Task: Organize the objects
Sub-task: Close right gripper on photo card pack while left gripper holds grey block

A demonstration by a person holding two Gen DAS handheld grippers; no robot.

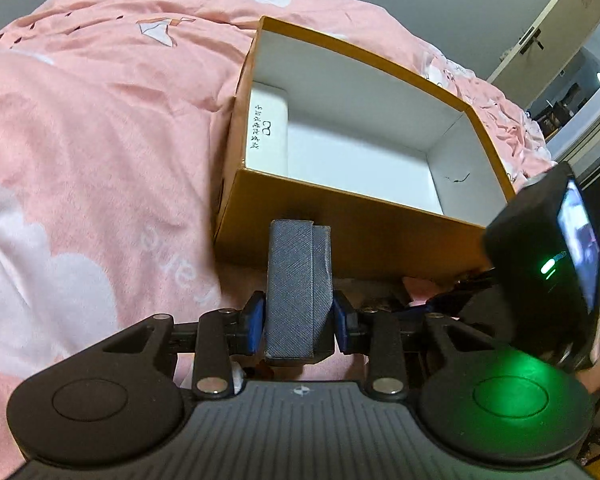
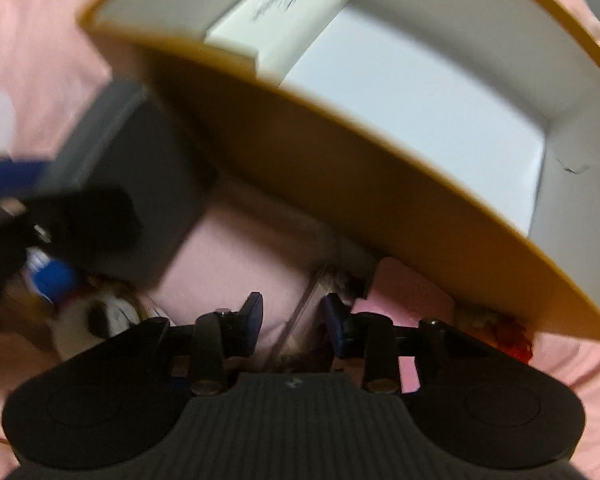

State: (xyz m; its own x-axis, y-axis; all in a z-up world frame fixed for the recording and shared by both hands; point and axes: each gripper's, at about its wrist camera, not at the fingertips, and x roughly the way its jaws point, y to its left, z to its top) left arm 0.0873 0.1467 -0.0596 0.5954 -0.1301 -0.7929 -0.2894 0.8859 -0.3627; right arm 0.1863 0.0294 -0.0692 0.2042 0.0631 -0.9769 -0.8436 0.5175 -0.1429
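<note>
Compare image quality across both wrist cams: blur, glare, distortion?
Left wrist: sharp, fisheye bowing at the edges; green LED glow on the gripper body; grey case and box crisp. Right wrist: heavy motion blur throughout, box rim smeared, white packet print unreadable.

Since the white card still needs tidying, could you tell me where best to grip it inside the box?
Probably from above, on the white card's long free edge, facing the box's open floor. It lies flat against the brown box's left wall, so the other edge looks blocked.
</note>
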